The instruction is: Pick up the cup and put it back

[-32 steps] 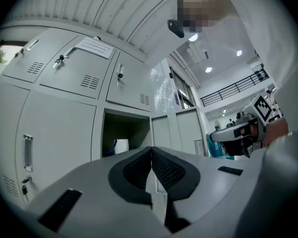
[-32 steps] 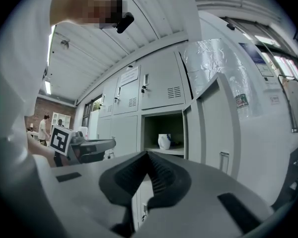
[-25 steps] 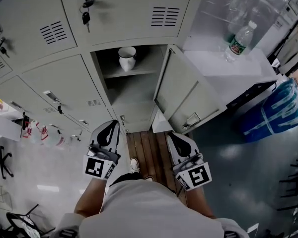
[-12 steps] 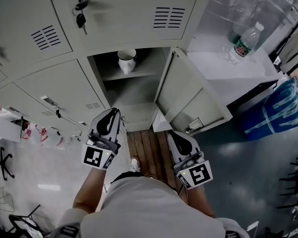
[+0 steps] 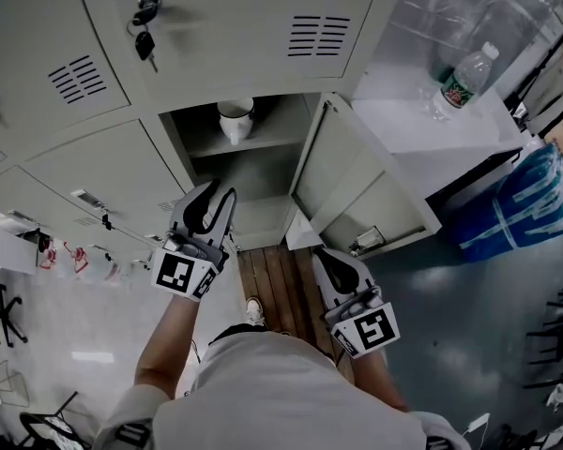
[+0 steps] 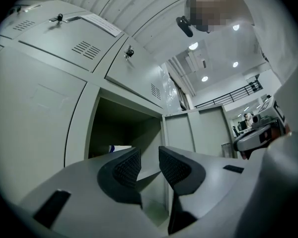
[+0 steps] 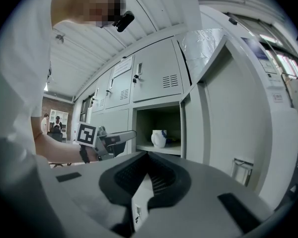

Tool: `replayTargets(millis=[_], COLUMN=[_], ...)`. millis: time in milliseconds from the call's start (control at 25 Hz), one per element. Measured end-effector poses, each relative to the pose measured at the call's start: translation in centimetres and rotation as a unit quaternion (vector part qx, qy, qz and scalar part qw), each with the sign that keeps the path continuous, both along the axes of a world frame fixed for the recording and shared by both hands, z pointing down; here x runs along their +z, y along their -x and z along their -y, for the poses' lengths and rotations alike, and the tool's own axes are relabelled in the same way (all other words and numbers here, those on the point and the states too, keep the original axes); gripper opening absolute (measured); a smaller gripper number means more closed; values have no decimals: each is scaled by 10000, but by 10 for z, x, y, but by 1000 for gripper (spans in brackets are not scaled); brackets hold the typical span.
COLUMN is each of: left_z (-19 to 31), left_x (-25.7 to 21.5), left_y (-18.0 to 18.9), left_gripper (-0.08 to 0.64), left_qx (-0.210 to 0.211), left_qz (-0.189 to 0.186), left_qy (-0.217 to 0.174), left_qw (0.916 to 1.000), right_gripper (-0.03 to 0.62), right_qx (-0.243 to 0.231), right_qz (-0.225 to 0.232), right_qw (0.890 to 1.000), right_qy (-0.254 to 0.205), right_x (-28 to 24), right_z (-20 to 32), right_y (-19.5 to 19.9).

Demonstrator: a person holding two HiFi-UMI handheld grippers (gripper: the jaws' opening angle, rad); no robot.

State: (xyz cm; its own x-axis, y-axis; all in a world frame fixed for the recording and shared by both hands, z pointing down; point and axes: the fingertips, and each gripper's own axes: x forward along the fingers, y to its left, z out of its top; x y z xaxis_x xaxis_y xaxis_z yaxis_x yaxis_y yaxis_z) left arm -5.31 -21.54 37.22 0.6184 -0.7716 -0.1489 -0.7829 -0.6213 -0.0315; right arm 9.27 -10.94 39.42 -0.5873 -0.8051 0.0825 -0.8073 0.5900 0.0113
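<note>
From where I was watching, the clearest change over the last second was in the left hand-held gripper (image 5: 211, 200). In the head view it had climbed from the lower middle of the frame toward the open locker (image 5: 38, 186) compartment, and its jaws had just been opening. In the left gripper view (image 6: 149, 160) the ribbed pads (image 6: 126, 167) stood apart with a clear gap and nothing between them, only the dark mouth of the compartment beyond. The right hand-held gripper (image 5: 330, 268) had barely shifted and hung low, right of centre in the head view. In its own view (image 7: 148, 158) the jaws were closed together on nothing. The white cup (image 5: 235, 120) had not been touched. It stood upright on the shelf (image 5: 272, 141) inside the compartment, in the upper middle of the head view and well apart from both grippers. The right gripper view showed it (image 7: 159, 138) near the front of the shelf, with what looked like a blue mark on its side. The locker door (image 5: 357, 181) hung wide open to the right of the compartment, so I saw nothing in the way of reaching in. I took this to be the start of the pick, with the left side readying to go in and the whole task still to do. My guess was that it would have to go further in and rise to shelf level. The jaws would probably need to spread wider than that gap to get round the cup's body.
</note>
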Motion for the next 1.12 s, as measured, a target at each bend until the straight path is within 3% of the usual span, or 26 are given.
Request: replayTargets(millis=[280,480,840,1120], left_z=[41,71,104,113], left_x=[-1,14,19,18], left_y=[-7,-12,-16,-20], left_gripper=[151,208,212,210], left_qx=[-12,-107,-192,-105], left_qz=[107,78,-304,-277], left_qy=[23,422,702,698], left_qw=[9999,9990,9969,9971], right_gripper=[17,17,17,17], right_qx=[35,106,294,356], right_qz=[-36,-61,-71,-55], right_qw=[10000,9999,9995,9994], right_qy=[-4,1,-45,6], right_x=[0,1,-1,1], right_z=[4,4,7,12], right_y=[5,4,-2,-4])
